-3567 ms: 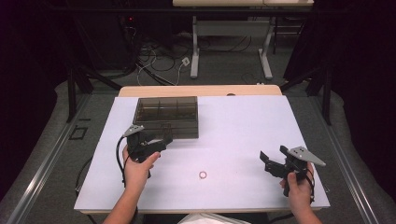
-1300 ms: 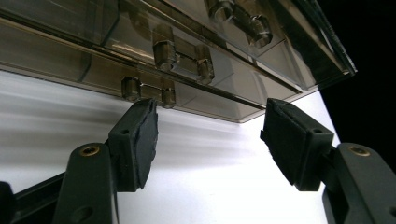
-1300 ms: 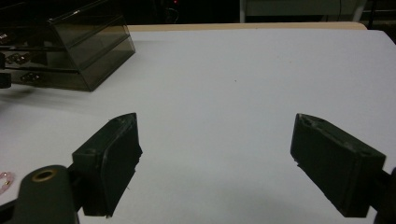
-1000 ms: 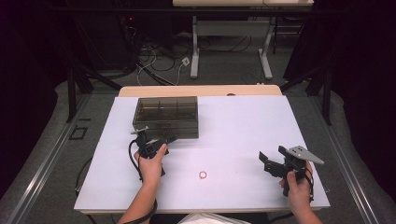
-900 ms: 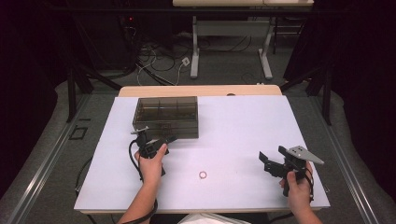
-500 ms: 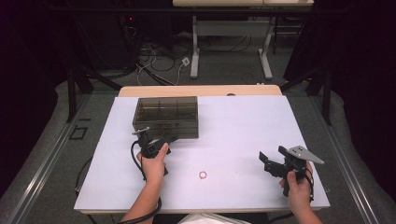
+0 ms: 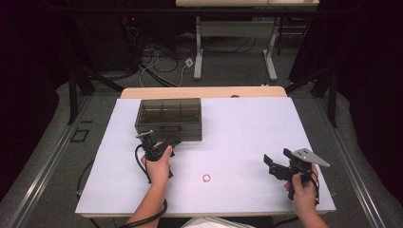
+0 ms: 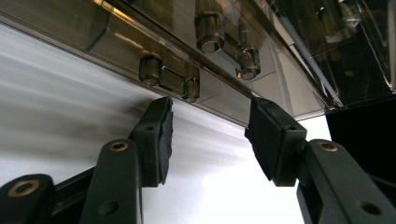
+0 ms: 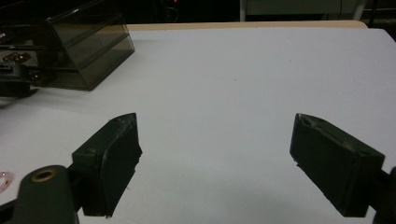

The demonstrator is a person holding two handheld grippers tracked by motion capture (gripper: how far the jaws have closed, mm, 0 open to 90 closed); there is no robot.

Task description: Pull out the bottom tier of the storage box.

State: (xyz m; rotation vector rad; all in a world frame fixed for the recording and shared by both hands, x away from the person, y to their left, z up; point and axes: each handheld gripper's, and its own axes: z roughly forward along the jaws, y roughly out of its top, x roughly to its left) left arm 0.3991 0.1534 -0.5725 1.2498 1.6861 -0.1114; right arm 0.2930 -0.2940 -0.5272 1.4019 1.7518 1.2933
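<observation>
— Where is the left tool (image 7: 164,142) placed?
— At the smoky compartment box's (image 7: 168,118) front latch (image 8: 170,80), jaws parted, nothing gripped (right tool (image 7: 278,166) idles open).
— Risk?
— If pushed off-centre, the box could be skidded across the desk (image 7: 247,133).

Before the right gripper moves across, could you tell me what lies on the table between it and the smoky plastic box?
In the high view, a small ring lies between the right gripper and the box; otherwise bare white tabletop.

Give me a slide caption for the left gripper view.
Left gripper, fingers open, poised at the front latch of a smoky transparent compartment box.
</observation>
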